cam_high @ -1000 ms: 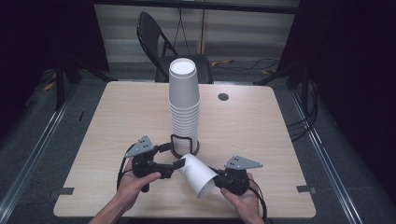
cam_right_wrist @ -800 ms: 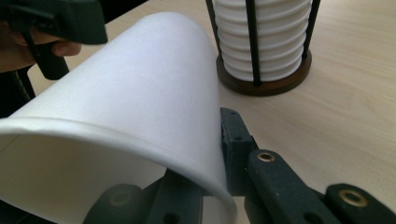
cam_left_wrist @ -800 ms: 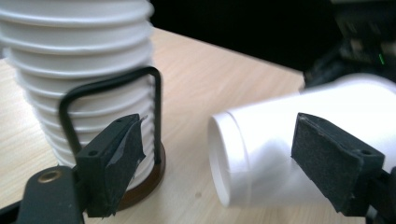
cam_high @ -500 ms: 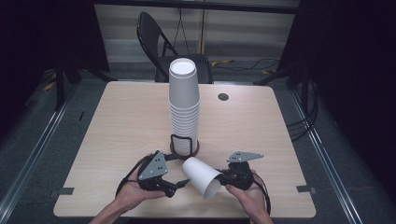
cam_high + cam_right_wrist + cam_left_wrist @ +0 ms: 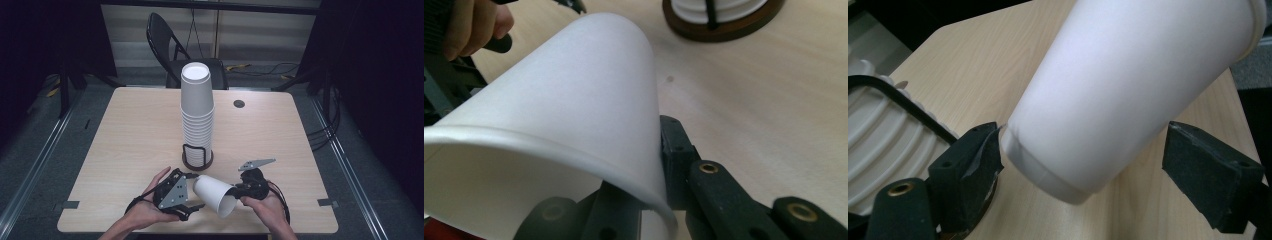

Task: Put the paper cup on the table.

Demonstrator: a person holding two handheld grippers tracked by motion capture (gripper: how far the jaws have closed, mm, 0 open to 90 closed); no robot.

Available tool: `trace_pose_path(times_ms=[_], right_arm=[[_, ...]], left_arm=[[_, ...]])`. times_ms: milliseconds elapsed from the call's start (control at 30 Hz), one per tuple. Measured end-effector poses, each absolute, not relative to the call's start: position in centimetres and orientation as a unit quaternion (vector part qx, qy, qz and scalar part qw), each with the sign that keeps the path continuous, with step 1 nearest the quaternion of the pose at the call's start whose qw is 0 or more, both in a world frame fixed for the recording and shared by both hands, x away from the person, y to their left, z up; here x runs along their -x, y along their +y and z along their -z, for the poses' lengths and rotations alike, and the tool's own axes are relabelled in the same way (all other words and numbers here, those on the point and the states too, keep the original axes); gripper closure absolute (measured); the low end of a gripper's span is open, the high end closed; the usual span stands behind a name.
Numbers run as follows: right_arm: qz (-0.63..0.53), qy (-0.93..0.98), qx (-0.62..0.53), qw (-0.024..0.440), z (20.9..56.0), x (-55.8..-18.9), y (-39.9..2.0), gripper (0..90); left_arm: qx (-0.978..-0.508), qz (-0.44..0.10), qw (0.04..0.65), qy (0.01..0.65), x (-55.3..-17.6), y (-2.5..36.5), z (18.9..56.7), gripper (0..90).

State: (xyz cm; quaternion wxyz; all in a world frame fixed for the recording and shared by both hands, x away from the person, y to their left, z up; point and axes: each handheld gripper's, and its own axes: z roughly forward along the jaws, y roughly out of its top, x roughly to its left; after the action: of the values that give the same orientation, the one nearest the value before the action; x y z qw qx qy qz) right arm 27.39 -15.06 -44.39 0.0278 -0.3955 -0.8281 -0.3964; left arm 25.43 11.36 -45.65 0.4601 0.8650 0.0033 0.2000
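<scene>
A white paper cup (image 5: 215, 196) lies tilted on its side just above the table's front edge, mouth toward the person. My right gripper (image 5: 239, 192) is shut on its wall at the rim; in the right gripper view one jaw presses the outside of the cup (image 5: 564, 115) and the other is hidden by it. My left gripper (image 5: 196, 191) is open, and its jaws straddle the cup's base (image 5: 1128, 85). One pad (image 5: 973, 160) is at the bottom rim, the other stands apart. Behind stands a tall stack of white cups (image 5: 196, 110) in a wire holder (image 5: 197, 159).
A small dark disc (image 5: 239, 104) sits at the table's back right. A black folding chair (image 5: 170, 45) stands behind the table. Tape marks (image 5: 70, 205) sit near the front corners. Cables run along the floor at right. The holder's base (image 5: 724, 20) is close behind the cup.
My left gripper has moved right and toward the front edge, so its open jaws now sit around the cup's base. The right gripper and cup have barely shifted.
</scene>
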Motion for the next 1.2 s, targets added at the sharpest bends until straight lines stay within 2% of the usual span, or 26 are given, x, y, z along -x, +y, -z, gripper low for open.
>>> trace_pose_path(times_ms=[167, 367, 667, 1200], right_arm=[[0.375, -0.839, 0.394, 0.039, 44.1, -27.8, -14.4, 86.8], [0.363, -0.846, 0.387, 0.048, 44.0, -28.1, -13.4, 86.8], [0.355, -0.855, 0.375, 0.058, 43.6, -28.7, -11.9, 86.8], [0.35, -0.851, 0.387, 0.066, 43.7, -29.1, -11.1, 87.3]], left_arm=[[-0.87, -0.215, 0.442, -0.028, -25.0, 10.8, 45.8, 15.3], [-0.873, -0.226, 0.43, -0.048, -24.7, 10.3, 45.8, 9.0], [-0.879, -0.243, 0.402, -0.08, -24.5, 8.9, 45.5, 5.9], [-0.868, -0.249, 0.416, -0.107, -24.0, 7.4, 45.0, 6.1]])
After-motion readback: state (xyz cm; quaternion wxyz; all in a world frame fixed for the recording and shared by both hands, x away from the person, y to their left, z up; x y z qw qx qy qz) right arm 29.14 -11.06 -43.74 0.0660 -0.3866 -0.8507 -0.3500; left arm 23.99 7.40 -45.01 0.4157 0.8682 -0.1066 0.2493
